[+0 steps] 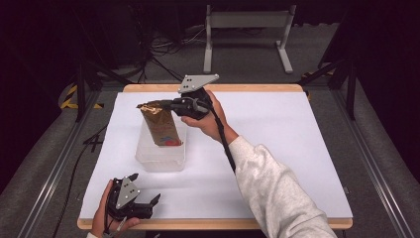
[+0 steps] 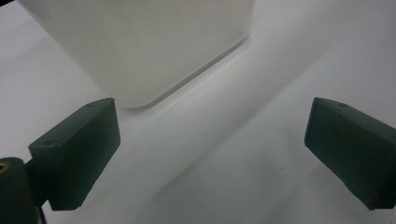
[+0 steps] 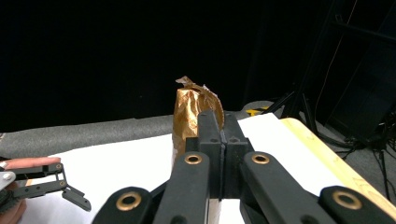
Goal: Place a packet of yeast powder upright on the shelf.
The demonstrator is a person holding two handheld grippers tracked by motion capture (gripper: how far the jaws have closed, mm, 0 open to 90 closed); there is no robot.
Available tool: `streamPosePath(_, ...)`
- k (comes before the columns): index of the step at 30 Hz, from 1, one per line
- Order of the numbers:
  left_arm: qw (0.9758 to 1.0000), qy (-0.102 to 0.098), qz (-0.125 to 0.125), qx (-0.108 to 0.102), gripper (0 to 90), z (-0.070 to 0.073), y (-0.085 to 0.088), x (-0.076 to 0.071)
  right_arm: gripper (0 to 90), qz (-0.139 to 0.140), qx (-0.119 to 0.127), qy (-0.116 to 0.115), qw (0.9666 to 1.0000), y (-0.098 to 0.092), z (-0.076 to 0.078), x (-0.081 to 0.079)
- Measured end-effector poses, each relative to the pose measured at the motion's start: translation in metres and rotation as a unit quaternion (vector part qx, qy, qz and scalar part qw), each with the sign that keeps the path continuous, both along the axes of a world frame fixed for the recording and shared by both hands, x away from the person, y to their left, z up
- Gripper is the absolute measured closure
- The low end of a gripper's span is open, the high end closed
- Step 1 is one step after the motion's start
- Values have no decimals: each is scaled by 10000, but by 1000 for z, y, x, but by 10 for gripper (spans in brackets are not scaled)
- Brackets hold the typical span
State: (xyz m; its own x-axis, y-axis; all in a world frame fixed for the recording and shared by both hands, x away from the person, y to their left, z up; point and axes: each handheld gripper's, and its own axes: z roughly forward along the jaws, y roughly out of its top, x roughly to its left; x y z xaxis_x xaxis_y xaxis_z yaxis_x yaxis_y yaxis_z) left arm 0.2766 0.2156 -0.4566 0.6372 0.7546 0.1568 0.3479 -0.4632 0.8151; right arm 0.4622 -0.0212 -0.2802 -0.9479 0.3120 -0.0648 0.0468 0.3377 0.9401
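Nearest me, my left gripper (image 1: 148, 202) rests at the white desk's (image 1: 277, 144) front edge, fingers apart. Beyond it, my right gripper (image 1: 168, 105), fingers clamped on the crinkled gold foil bag (image 1: 161, 126), stands it inside the clear plastic tub (image 1: 161, 154). I judge that only release remains; open room lies to the right.

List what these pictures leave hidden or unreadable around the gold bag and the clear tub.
- Gold bag: its print is too small to read in the high view; in the right gripper view the right tool, clamped on it, covers its lower part.
- Bag bottom: whether it touches the tub floor is veiled by the cloudy wall of the tub.
- Tub: in the left gripper view the top edge cuts it off, so its inside is unseen.
- Left tool: open, holding nothing.
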Motion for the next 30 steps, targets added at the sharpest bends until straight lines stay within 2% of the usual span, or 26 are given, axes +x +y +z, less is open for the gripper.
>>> streamPosePath(7, 10000, 14, -2, 0, 42, 0, 0, 0, 900, 47, -12, 173, 9998, 4, -17, 0)
streamPosePath(13, 10000, 23, -2, 13, 42, 0, -1, 1, 900, 25, -25, 266, 9996, 0, -29, -1)
streamPosePath(15, 10000, 15, -16, 18, 42, 0, -2, 1, 900, 10, -95, 276, 9996, -2, -33, -2)
streamPosePath(23, 10000, -2, -14, 49, 42, 0, -2, 1, 898, -47, -117, 358, 9993, -11, -43, -4)
streamPosePath(30, 10000, 13, -7, 49, 40, 0, -1, 1, 895, -91, -155, 379, 9991, -18, -45, -6)
